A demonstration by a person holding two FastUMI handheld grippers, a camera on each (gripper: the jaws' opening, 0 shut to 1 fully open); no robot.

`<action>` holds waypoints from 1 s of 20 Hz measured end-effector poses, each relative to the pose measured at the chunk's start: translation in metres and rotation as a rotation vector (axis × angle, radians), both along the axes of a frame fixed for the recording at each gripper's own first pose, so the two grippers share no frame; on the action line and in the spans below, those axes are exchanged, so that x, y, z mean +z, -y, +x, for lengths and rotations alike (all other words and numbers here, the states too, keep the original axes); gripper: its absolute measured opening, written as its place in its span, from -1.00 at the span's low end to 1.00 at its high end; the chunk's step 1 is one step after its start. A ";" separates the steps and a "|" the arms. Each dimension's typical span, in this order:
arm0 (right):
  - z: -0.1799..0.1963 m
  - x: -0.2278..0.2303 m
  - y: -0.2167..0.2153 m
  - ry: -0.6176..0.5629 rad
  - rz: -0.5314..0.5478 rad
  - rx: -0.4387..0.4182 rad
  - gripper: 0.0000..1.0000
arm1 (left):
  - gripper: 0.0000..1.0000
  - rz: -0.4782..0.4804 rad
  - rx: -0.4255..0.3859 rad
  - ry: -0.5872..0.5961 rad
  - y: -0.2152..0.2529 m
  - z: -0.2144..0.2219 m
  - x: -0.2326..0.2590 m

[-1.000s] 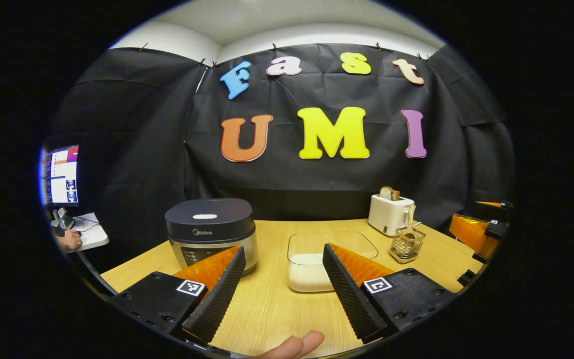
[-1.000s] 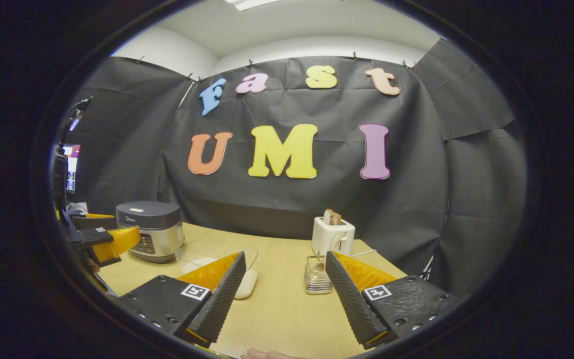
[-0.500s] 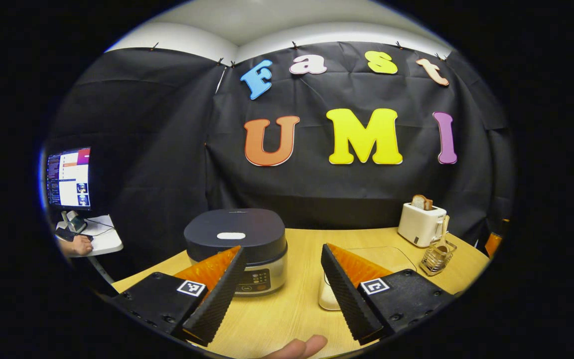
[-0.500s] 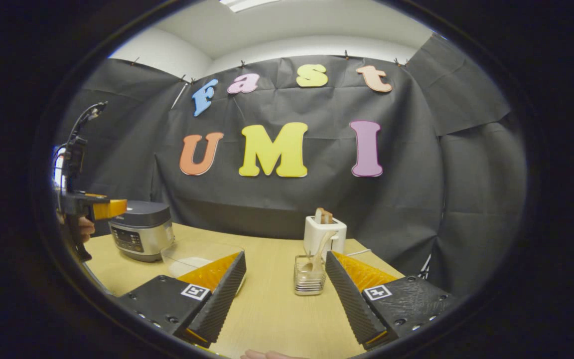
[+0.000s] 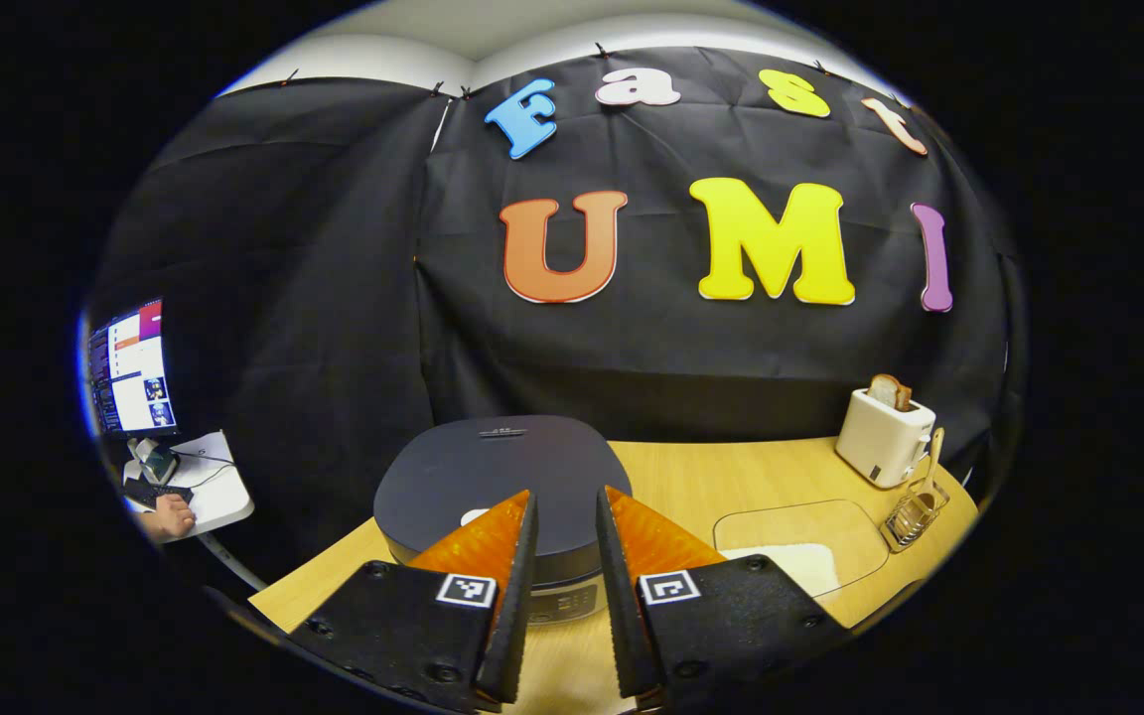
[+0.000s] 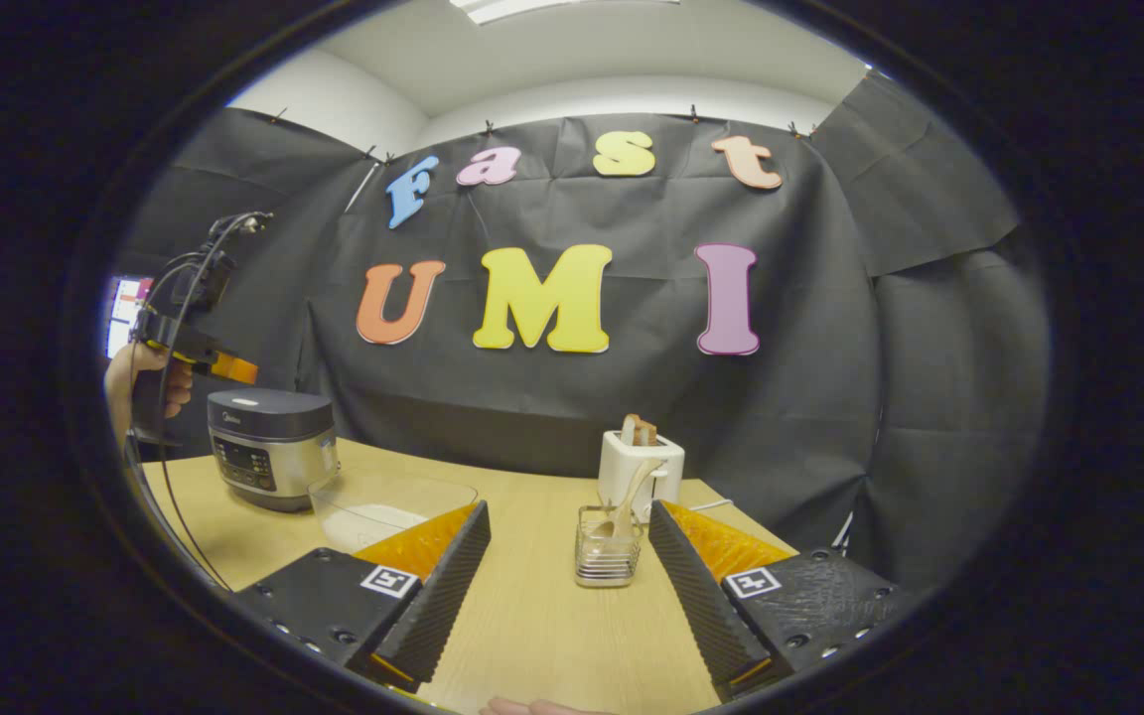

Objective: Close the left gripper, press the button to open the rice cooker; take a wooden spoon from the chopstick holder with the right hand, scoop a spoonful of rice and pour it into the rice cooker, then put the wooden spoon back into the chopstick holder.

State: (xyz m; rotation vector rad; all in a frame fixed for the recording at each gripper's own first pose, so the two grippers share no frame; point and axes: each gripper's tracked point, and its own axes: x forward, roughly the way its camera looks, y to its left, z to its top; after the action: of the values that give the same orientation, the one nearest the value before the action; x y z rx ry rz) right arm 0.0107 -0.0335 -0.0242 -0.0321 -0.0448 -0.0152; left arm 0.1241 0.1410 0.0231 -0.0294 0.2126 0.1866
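Fingers of left gripper [image 5: 566, 541]: narrowed to a slim gap, holding nothing, poised over cooker [image 5: 503, 477] lid, its pale button [image 5: 473, 516] just beside the left tip. Fingers of right gripper [image 6: 565, 556]: wide, empty. Holder [image 6: 607, 556]: right of cooker, beyond rice tub [image 6: 388, 501], in front of toaster [image 6: 640, 467]. Spoon [image 6: 632, 497]: leaning in holder; likely light, stiff, smooth; best pinched on upper handle. Cooker: lid shut; looked heavy, stable under a press.
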 end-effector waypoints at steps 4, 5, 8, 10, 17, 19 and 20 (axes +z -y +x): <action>-0.006 0.002 0.004 0.016 0.010 0.000 0.92 | -0.82 -0.063 0.022 -0.119 -0.024 0.013 -0.019; -0.008 0.002 0.005 0.021 0.014 0.002 0.92 | -0.92 -0.055 0.037 -0.143 -0.031 0.015 -0.024; -0.009 0.003 0.011 0.026 0.026 0.002 0.94 | -0.94 -0.086 0.023 -0.202 -0.033 0.017 -0.037; -0.009 0.001 0.014 0.023 0.033 0.002 0.94 | -0.94 -0.072 0.028 -0.207 -0.040 0.020 -0.036; -0.015 -0.003 0.016 0.020 0.057 0.019 0.92 | -0.94 0.006 0.011 -0.308 -0.040 0.017 -0.046; -0.015 -0.005 0.015 0.021 0.072 0.024 0.92 | -0.94 -0.020 0.018 -0.303 -0.034 0.017 -0.048; -0.015 -0.007 0.014 0.015 0.075 0.028 0.92 | -0.94 -0.033 0.020 -0.294 -0.035 0.018 -0.045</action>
State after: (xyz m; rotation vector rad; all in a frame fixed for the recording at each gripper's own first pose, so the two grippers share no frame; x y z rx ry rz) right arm -0.0042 -0.0479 -0.0309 0.0439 -0.0598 0.0106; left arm 0.1420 0.1761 -0.0224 -0.0365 0.5087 0.2068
